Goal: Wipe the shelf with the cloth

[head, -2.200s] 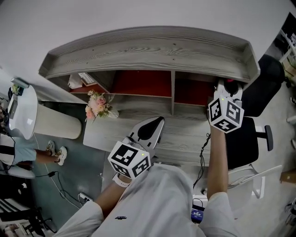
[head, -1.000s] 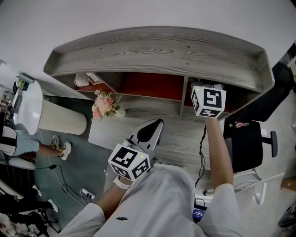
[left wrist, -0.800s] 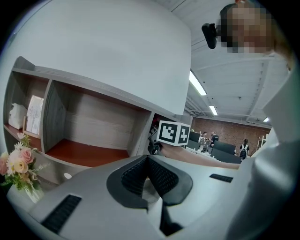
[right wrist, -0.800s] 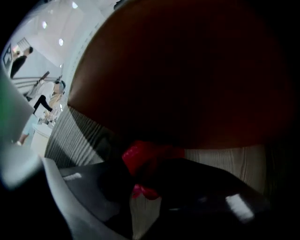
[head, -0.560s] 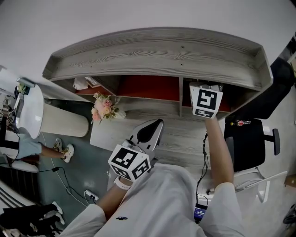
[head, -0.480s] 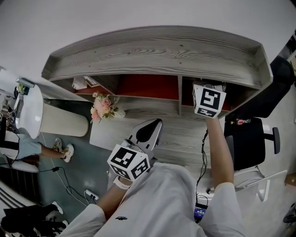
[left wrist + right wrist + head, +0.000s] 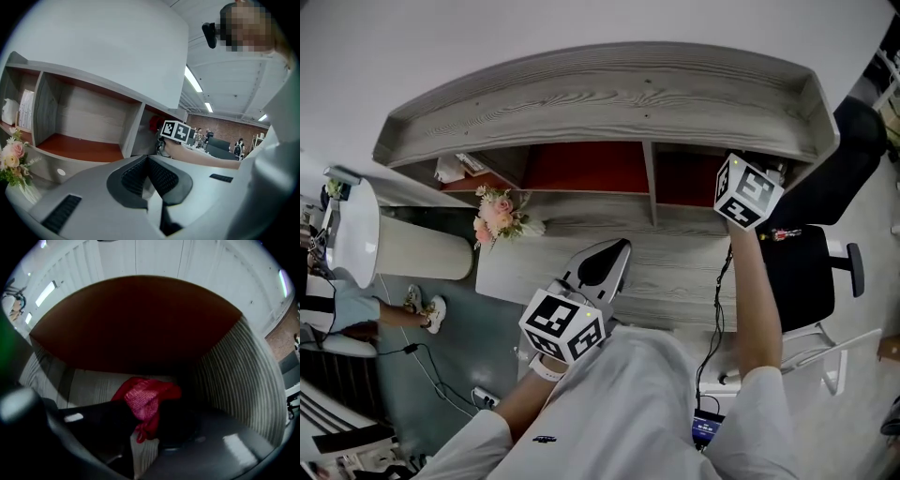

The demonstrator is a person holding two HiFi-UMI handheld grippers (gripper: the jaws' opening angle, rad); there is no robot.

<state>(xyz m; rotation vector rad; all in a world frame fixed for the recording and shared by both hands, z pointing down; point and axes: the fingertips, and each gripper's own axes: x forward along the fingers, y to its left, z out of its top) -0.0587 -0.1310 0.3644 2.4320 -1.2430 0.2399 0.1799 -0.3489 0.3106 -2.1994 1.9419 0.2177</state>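
The grey wooden shelf (image 7: 609, 94) has red-lined compartments. My right gripper (image 7: 143, 423) reaches into the right-hand compartment; in the head view only its marker cube (image 7: 748, 192) shows, with the jaws hidden under the shelf top. It is shut on a red cloth (image 7: 146, 401), which bunches on the compartment's grey striped floor (image 7: 93, 387). The left gripper view also catches that cloth (image 7: 154, 123) behind the cube (image 7: 176, 131). My left gripper (image 7: 602, 262) hovers over the desk surface (image 7: 675, 272), shut with nothing in it, well short of the shelf.
A small bouquet of flowers (image 7: 499, 216) stands at the desk's left end. Papers (image 7: 455, 169) fill the left compartment. A black office chair (image 7: 806, 277) is at the right, a cable (image 7: 712, 309) hangs off the desk's front, and a white round table (image 7: 356, 230) stands at the left.
My right gripper entered the right compartment with the cloth, went to its left side, and has now slid toward its right side. The left gripper has not moved.
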